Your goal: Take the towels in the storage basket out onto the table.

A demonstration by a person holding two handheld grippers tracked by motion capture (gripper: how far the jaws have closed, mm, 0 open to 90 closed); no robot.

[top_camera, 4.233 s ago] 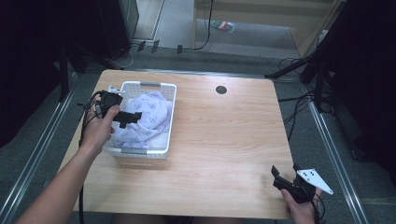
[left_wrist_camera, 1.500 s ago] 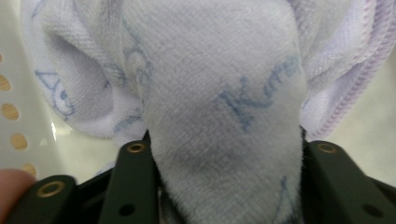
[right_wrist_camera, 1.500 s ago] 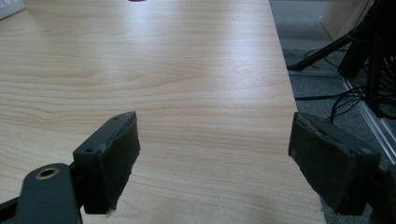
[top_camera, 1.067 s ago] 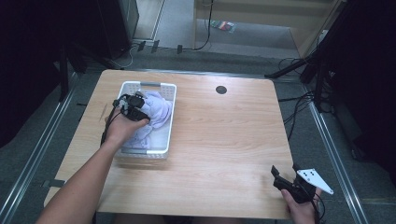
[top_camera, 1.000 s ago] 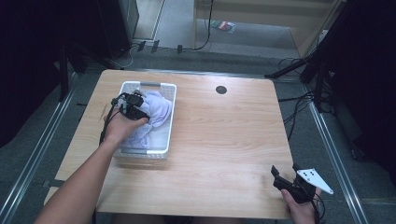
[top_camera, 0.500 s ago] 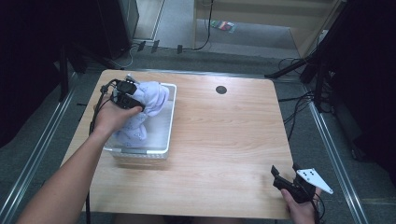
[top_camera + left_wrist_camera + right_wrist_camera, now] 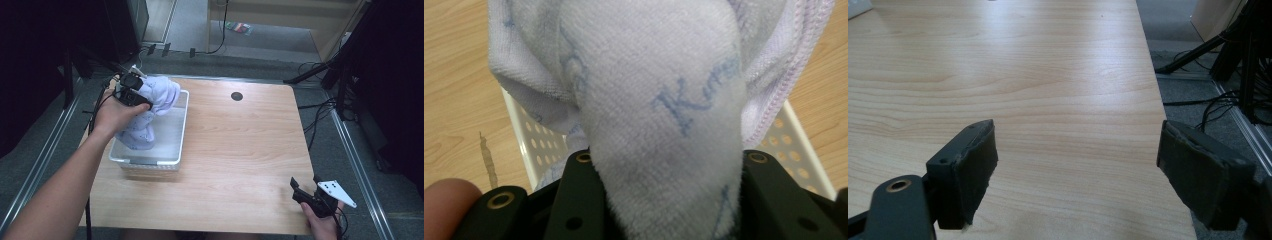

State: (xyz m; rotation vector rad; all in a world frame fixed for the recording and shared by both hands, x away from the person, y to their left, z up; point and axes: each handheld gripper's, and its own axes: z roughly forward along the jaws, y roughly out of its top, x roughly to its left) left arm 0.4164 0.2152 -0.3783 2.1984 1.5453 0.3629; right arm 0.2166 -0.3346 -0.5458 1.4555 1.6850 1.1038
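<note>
Nearest me, my right gripper (image 7: pixel 306 192) rests at the table's (image 7: pixel 240 150) near right corner, jaws wide apart over bare wood with nothing between them; I'd leave it parked there until the cloth is free and needs a second hold. Farther off on the left, my left gripper (image 7: pixel 134 92) is clamped on a fold of the pale lilac towel (image 7: pixel 150 107), which bulges thick between its jaws in the left gripper view; the towel hangs from that grip, its lower end inside the white basket (image 7: pixel 172 161) at the table's left. To do this lift well I judge I should go straight up until the tail clears the basket rim, then carry it right; dragging sideways early could tip the basket. Against the earliest frame, the towel then lay heaped in the basket with the left gripper at its near-left rim; now most of it is raised above the basket; the right gripper has not shifted.
</note>
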